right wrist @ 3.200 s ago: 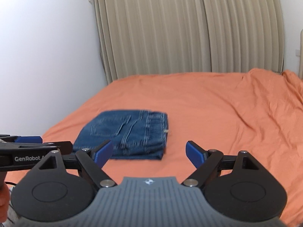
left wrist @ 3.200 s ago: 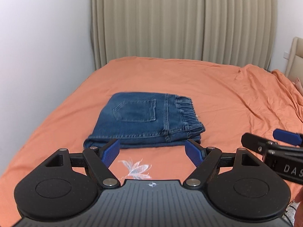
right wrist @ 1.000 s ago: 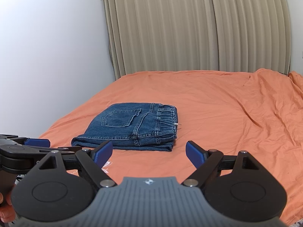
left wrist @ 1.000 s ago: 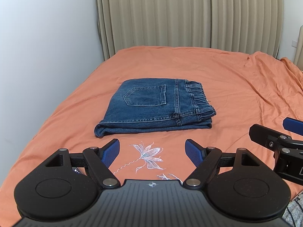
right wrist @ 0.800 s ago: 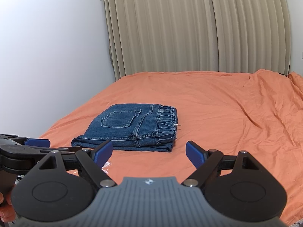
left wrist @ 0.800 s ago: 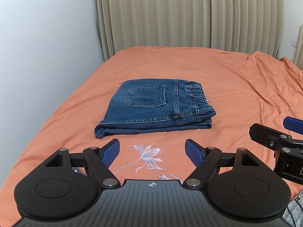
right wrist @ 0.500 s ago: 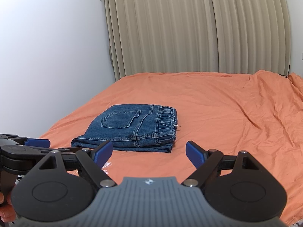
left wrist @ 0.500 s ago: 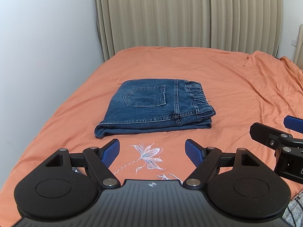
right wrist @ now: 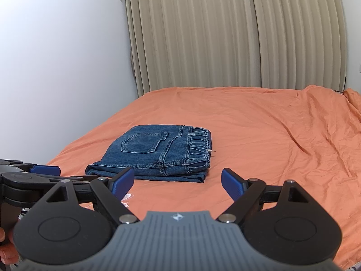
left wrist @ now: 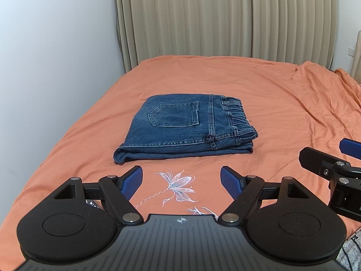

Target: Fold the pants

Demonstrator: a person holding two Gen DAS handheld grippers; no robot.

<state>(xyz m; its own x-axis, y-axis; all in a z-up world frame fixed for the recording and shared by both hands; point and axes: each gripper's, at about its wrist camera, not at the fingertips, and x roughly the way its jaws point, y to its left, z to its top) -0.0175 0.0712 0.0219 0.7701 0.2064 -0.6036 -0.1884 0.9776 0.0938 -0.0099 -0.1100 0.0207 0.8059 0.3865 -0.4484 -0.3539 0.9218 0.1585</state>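
Two views show the same scene. From the left wrist, the left gripper (left wrist: 181,181) hangs released above the bed's (left wrist: 282,113) near edge, the folded pants (left wrist: 182,126) lying beyond it toward the bed's left side. From the right wrist, the right gripper (right wrist: 178,181) is likewise spread wide and holding nothing, well short of the pants (right wrist: 155,152).

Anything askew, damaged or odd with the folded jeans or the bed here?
Nothing serious. The jeans lie in a compact fold on the orange sheet, both grippers open and clear of them. A small white tag or thread pokes out by the waistband; the sheet is wrinkled at right.
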